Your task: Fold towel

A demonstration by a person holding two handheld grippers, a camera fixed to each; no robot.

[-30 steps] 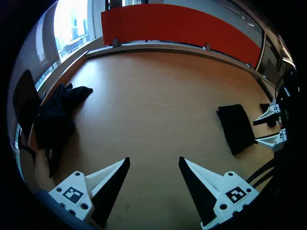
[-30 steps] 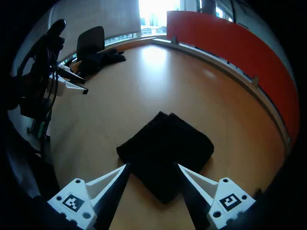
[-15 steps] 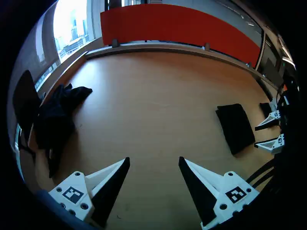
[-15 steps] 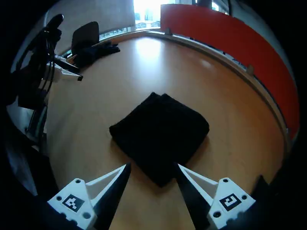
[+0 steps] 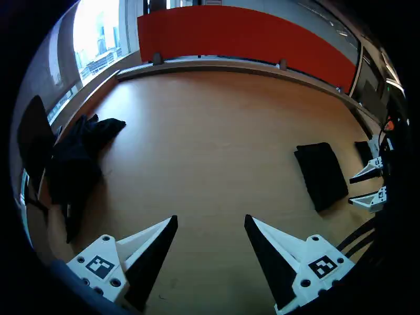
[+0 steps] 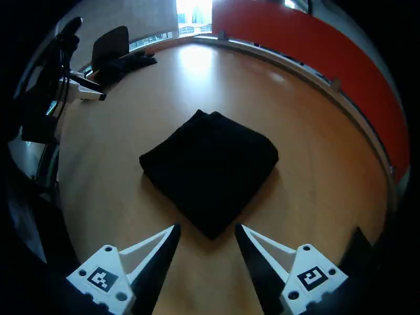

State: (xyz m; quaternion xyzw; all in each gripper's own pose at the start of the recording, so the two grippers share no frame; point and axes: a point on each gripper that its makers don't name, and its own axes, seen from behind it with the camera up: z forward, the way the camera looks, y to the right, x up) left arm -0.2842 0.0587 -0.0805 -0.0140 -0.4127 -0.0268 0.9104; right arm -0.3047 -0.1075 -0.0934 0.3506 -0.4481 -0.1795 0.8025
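Observation:
A black towel (image 6: pixel 210 165), folded into a flat rectangle, lies on the wooden table (image 6: pixel 315 173). My right gripper (image 6: pixel 206 232) is open just short of its near corner, touching nothing. In the left gripper view the same towel (image 5: pixel 321 175) lies at the right, with the right gripper (image 5: pixel 362 190) beside it. My left gripper (image 5: pixel 211 221) is open over bare wood, far from the towel. In the right gripper view the left gripper (image 6: pixel 93 92) shows at the far left.
A heap of dark cloth (image 5: pixel 79 157) lies at the table's left edge beside a dark chair (image 5: pixel 32 139). A red partition (image 5: pixel 247 34) runs along the table's far edge. Windows (image 5: pixel 97 37) stand beyond. Bare wood spans the table's middle.
My right gripper has drawn back from the towel, which sat between its fingers before and now lies past the tips. The left gripper has held still.

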